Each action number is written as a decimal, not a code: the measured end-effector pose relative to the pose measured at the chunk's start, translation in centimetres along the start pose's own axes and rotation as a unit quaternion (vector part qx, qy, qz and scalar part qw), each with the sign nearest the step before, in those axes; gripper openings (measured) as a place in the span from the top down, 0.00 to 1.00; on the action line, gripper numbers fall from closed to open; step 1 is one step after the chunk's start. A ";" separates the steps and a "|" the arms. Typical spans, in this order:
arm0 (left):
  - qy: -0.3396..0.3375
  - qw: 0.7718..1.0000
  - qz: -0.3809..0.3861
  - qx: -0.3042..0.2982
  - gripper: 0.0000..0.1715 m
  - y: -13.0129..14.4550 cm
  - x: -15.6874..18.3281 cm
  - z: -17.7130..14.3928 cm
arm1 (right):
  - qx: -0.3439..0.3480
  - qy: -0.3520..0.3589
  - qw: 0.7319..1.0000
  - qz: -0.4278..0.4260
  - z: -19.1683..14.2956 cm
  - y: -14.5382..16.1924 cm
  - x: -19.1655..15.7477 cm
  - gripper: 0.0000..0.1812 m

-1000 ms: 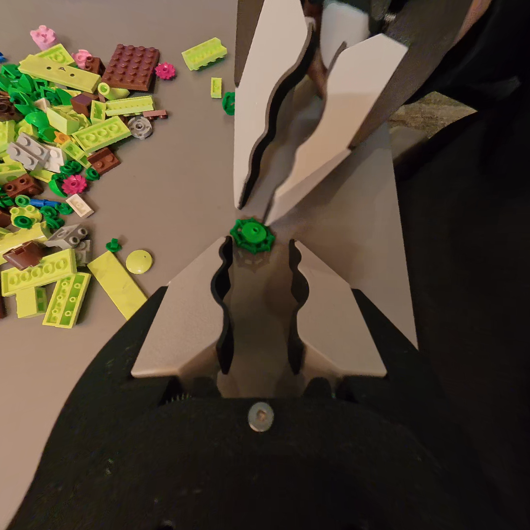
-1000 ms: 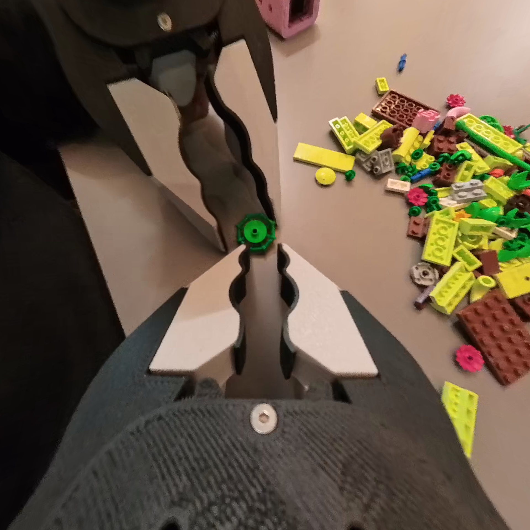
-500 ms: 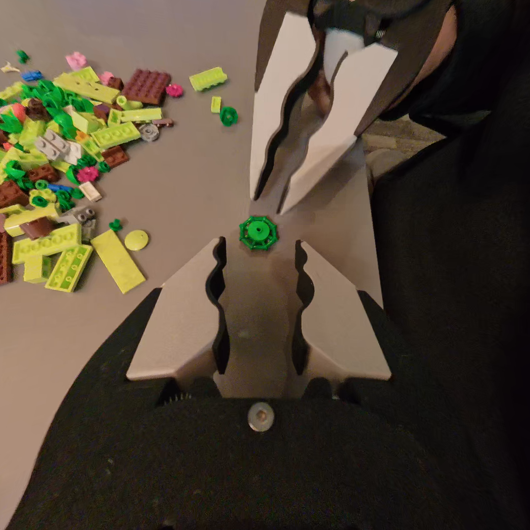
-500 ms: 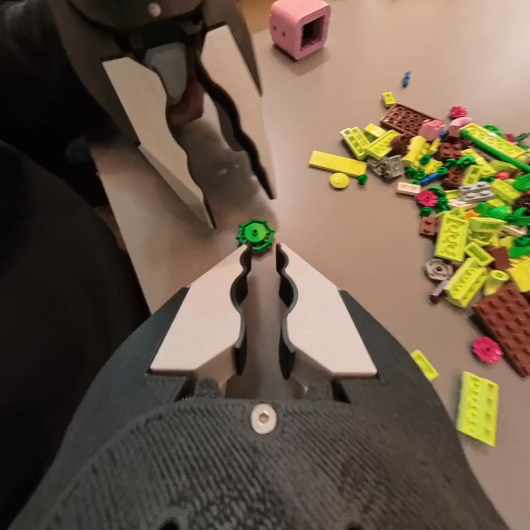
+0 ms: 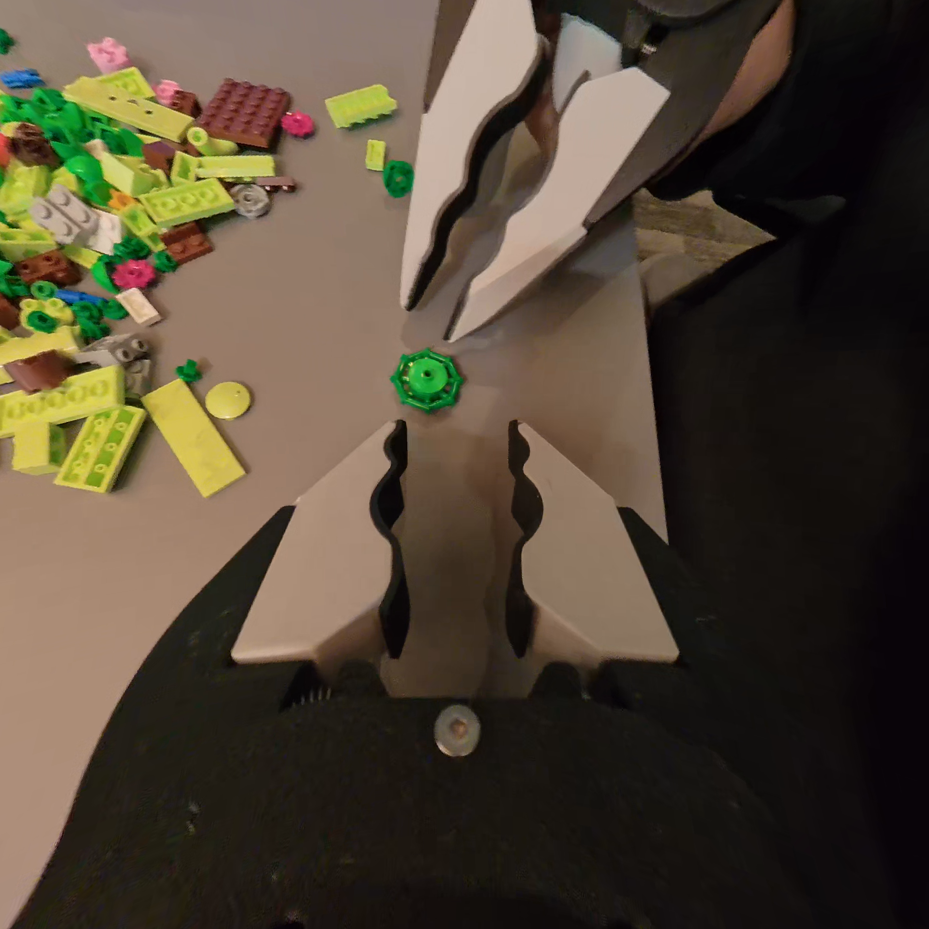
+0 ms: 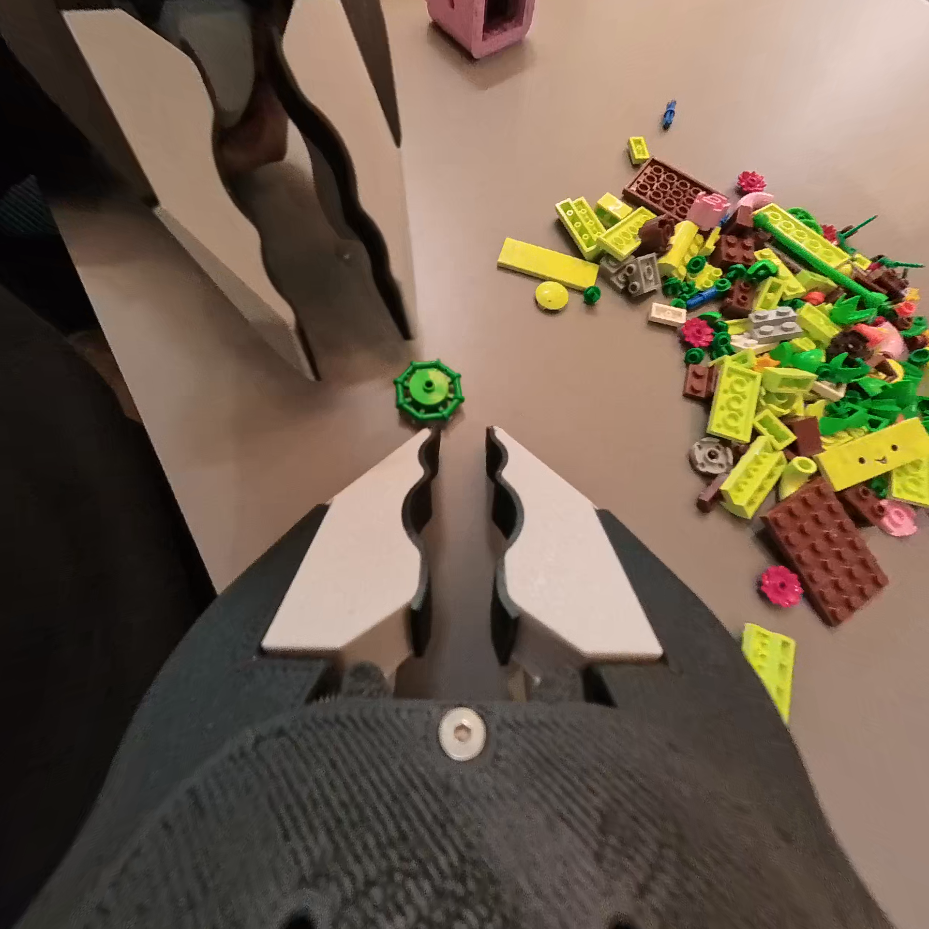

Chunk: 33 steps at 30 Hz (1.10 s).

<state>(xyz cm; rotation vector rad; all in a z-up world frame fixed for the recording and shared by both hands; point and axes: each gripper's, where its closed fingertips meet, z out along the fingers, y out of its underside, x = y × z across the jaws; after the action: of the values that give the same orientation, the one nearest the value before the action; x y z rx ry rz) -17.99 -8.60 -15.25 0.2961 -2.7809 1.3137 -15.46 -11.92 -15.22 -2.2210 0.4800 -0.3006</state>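
Note:
A green round wheel-shaped piece lies flat on the grey table, free of both grippers. My left gripper is open and empty, its tips just short of the piece. My right gripper is narrowly open and empty, and the piece lies just beyond its left fingertip. The two grippers face each other across the piece. The right gripper shows at the top of the left wrist view. The left gripper shows at the upper left of the right wrist view.
A pile of lime, green, brown, grey and pink bricks spreads over the table and also shows in the right wrist view. A brown studded plate lies at its edge. A pink hollow cube stands far off. The table edge runs close by the piece. The tips of one gripper are about 5 cm away from the tips of the other. It is some 15 cm from my right tips to the brown studded plate. The left camera catches it too, in the left wrist view.
Both grippers have drawn back from the green piece, which they touched a second ago. The piece now lies alone on the table in about the same spot.

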 end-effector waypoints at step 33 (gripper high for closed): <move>-0.014 0.999 0.008 -0.034 0.84 -0.8 -0.7 2.5 | -0.021 -0.165 0.984 -0.068 1.1 -1.0 -1.9 0.91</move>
<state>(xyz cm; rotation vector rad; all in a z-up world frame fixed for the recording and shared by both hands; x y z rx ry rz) -17.03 -10.93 -16.30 0.2905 -2.8499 1.2249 -16.55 -9.74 -15.31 -2.2917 0.1560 0.0097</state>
